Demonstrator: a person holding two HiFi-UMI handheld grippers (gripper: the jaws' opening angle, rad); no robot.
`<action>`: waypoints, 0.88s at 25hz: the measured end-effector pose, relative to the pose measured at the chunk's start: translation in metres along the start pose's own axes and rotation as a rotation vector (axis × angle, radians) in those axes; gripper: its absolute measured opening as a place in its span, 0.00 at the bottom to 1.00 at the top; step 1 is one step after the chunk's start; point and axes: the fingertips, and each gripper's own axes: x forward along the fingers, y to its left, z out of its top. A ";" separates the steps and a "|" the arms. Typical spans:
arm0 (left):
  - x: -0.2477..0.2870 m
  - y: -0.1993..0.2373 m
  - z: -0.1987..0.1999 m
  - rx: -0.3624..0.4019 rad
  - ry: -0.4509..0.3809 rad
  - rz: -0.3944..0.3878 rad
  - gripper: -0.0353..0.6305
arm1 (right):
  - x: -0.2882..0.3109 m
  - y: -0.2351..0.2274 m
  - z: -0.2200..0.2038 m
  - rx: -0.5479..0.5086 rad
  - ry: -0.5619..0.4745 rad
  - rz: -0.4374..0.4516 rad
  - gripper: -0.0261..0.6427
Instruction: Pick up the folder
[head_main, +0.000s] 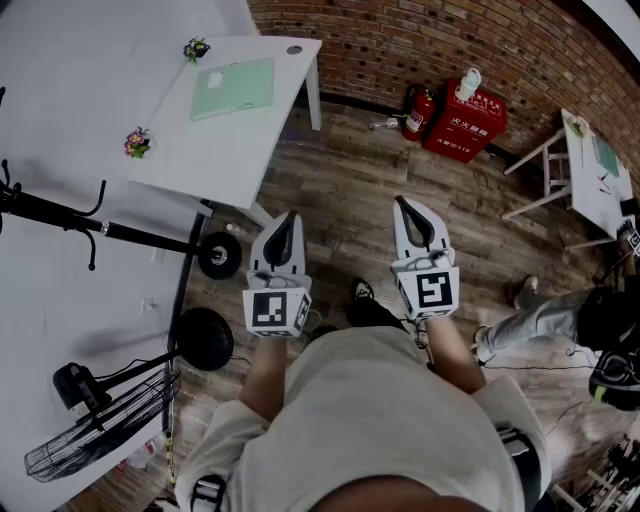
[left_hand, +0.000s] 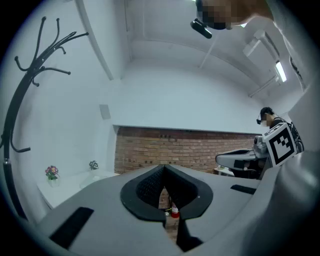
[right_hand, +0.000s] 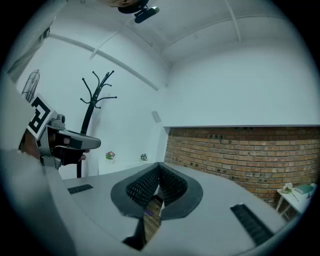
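A pale green folder (head_main: 233, 88) lies flat on a white table (head_main: 215, 150) at the upper left of the head view, well ahead of both grippers. My left gripper (head_main: 287, 216) is held level over the wooden floor, shut, with nothing between its jaws. My right gripper (head_main: 405, 203) is beside it, also shut and empty. In the left gripper view the left gripper (left_hand: 163, 168) faces a brick wall, and the table edge (left_hand: 65, 182) shows at the left. In the right gripper view the right gripper (right_hand: 159, 166) points toward the same wall.
Two small flower pots (head_main: 137, 142) (head_main: 196, 48) stand on the table. A black coat stand (head_main: 110, 232) and a floor fan (head_main: 100, 430) are at left. A red box (head_main: 464, 122) and fire extinguisher (head_main: 418, 110) sit by the brick wall. Another white table (head_main: 590, 175) and a seated person (head_main: 560, 320) are at right.
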 end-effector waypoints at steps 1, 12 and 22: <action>0.000 -0.001 0.000 -0.002 0.000 0.000 0.08 | 0.000 0.000 0.001 -0.001 -0.004 0.004 0.04; 0.018 0.004 0.001 -0.008 0.014 0.013 0.08 | 0.025 0.012 0.014 -0.003 -0.078 0.111 0.04; 0.084 -0.005 -0.006 -0.005 0.039 0.042 0.11 | 0.068 -0.031 -0.005 -0.022 -0.059 0.199 0.12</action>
